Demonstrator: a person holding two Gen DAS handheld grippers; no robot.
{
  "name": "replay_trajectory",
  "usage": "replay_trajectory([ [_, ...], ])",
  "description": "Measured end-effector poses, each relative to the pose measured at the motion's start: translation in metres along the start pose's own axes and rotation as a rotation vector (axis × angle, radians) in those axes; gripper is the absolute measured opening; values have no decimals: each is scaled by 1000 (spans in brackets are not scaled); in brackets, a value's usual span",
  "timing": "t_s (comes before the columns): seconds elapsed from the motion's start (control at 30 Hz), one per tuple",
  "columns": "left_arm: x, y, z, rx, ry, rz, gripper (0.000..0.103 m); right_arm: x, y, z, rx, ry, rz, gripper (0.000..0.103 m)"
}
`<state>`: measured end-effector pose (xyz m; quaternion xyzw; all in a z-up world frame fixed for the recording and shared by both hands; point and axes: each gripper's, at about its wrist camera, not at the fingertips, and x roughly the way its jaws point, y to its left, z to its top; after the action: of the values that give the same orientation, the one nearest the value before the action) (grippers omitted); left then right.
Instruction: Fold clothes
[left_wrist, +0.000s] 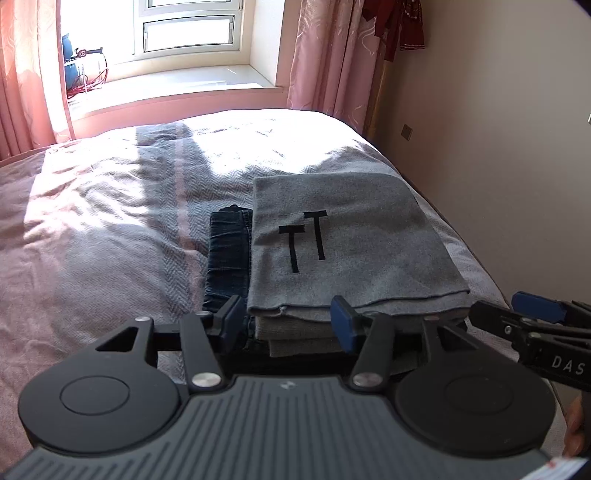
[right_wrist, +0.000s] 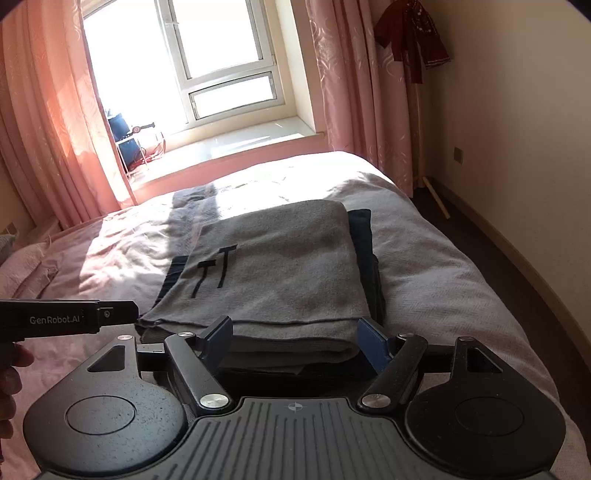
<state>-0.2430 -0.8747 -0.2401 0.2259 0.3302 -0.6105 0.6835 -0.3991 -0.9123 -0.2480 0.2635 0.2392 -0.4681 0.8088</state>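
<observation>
A folded grey garment (left_wrist: 343, 236) (right_wrist: 280, 266) with two black T marks lies on top of a stack on the bed (left_wrist: 92, 229) (right_wrist: 443, 280). Folded dark blue clothing (left_wrist: 227, 254) (right_wrist: 364, 236) sticks out from under it. My left gripper (left_wrist: 288, 319) is open, low at the stack's near edge, with nothing held. My right gripper (right_wrist: 295, 336) is open too, its blue pads (right_wrist: 373, 339) wide apart at the same near edge. Each gripper shows in the other's view: the right gripper (left_wrist: 535, 317) at the right, the left gripper (right_wrist: 74, 317) at the left.
A sunlit window sill (left_wrist: 166, 85) (right_wrist: 236, 140) with pink curtains (left_wrist: 332, 55) (right_wrist: 48, 129) lies beyond the bed. A wall (left_wrist: 498, 166) runs close along the bed's right side. A dark red garment (right_wrist: 413, 44) hangs in the corner. Wrinkled bedcover spreads left of the stack.
</observation>
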Motion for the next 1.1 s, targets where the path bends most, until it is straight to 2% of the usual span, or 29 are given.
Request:
replay_trajectory([
  [0.13, -41, -3, -4, 5, 2, 31, 66, -33, 6, -1, 24, 21, -31, 72],
  [0.17, -50, -4, -5, 5, 3, 35, 67, -43, 7, -1, 28, 16, -27, 72],
  [0.33, -100, -7, -10, -3, -14, 52, 84, -88, 16, 1, 47, -1, 12, 72],
  [0.43, -127, -10, -15, 4, -24, 64, 89, -114, 22, 1, 55, -13, 29, 72],
  [0.53, -152, -15, -21, 34, -32, 95, 93, -140, 25, -1, 95, -34, 3, 72],
  [0.63, -174, -17, -27, 36, -40, 105, 99, -161, 30, -3, 96, -15, 0, 72],
  [0.8, -212, -18, -43, 20, -48, 68, 102, -193, 44, -11, 40, 8, -10, 72],
  [0.9, -234, -19, -51, 45, -60, 56, 102, -214, 55, -18, 11, 8, -31, 72],
  [1.1, -277, -12, -69, 34, -83, 24, 102, -251, 74, -35, 10, 18, -42, 72],
])
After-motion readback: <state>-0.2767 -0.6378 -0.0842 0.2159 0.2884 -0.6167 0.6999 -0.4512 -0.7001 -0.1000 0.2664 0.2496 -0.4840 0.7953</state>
